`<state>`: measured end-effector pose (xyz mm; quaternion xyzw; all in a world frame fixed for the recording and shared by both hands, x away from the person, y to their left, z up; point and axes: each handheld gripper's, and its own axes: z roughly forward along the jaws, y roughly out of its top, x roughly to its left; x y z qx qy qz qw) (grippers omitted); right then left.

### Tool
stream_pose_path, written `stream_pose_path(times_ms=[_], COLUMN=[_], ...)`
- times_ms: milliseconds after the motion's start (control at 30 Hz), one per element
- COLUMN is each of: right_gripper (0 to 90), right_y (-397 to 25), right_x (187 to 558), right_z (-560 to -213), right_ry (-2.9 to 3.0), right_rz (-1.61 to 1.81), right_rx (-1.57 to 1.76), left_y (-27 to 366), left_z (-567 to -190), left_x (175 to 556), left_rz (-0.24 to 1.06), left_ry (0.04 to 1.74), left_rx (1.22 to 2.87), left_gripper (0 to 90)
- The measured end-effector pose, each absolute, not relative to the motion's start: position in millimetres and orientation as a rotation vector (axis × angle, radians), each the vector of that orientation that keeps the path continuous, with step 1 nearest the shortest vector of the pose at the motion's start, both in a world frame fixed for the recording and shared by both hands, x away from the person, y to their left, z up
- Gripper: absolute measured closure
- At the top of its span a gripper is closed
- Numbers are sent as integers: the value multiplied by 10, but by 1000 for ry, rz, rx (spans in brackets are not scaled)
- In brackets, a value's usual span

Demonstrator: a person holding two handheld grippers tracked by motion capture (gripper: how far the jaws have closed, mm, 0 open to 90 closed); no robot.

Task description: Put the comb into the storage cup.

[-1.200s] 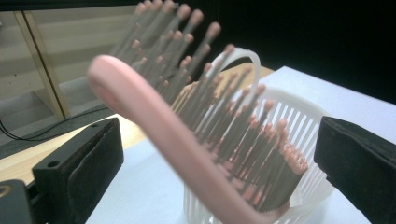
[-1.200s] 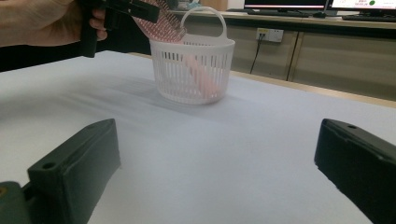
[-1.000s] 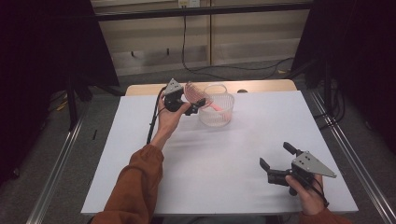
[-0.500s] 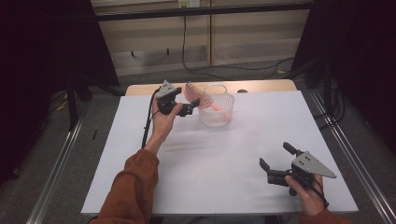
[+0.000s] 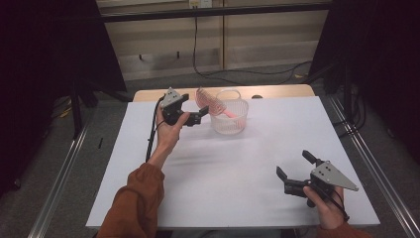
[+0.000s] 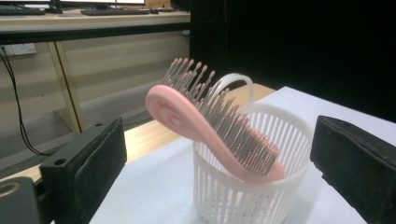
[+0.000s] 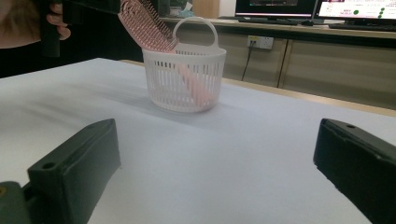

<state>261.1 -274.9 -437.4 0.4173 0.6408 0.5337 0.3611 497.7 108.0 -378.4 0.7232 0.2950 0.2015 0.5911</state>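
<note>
A pink hairbrush (image 5: 205,98) stands slanted in a white slatted basket (image 5: 231,121) at the back middle of the white table. Its bristled head sticks out over the rim toward my left gripper (image 5: 194,107). That gripper is open just left of the brush, apart from it. In the left gripper view the brush (image 6: 196,123) and the basket (image 6: 243,196) sit ahead between the two wide-apart jaws of the left gripper (image 6: 219,137). My right gripper (image 5: 294,164) is open low over the front right of the table, nothing between its jaws. The right gripper view has the basket (image 7: 184,77) and brush (image 7: 144,23) far ahead.
The white table top (image 5: 247,163) spreads between both hands. A wooden strip (image 5: 277,91) runs along its far edge. Dark curtains stand at both sides, and metal rails (image 5: 64,173) run along the floor beside the table.
My left gripper has drawn back a little to the left, away from the brush. The brush stays leaning in the basket. The right gripper has not moved.
</note>
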Motion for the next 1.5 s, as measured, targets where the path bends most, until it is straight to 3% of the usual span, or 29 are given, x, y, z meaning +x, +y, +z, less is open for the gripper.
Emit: stream_pose_path(times_ms=[767,1000,1133,1267,1367,1500], right_gripper=[1,2,2,2,3,2], right_y=[-2778,-2779,-2776,-2776,-2776,-2777], right_x=[2592,2587,2591,2596,2594,2596], right_z=[-4357,-4358,-4357,-4358,-4359,-4361], right_ry=[1606,1606,1605,1608,1609,1610], right_rz=[1355,1358,1356,1357,1358,1359], right_rx=[1090,1089,1088,1089,1089,1093], left_y=[1452,1582,1636,1702,1724,1745], left_z=[-3762,-3823,-3796,-3840,-3888,-3946], left_x=[4686,4607,4558,4536,4495,4437], left_rz=[549,476,543,433,527,522], left_ry=[750,741,722,746,739,739], left_rx=[1670,1613,1621,1566,1612,1633], left_gripper=[34,27,24,20,18,21])
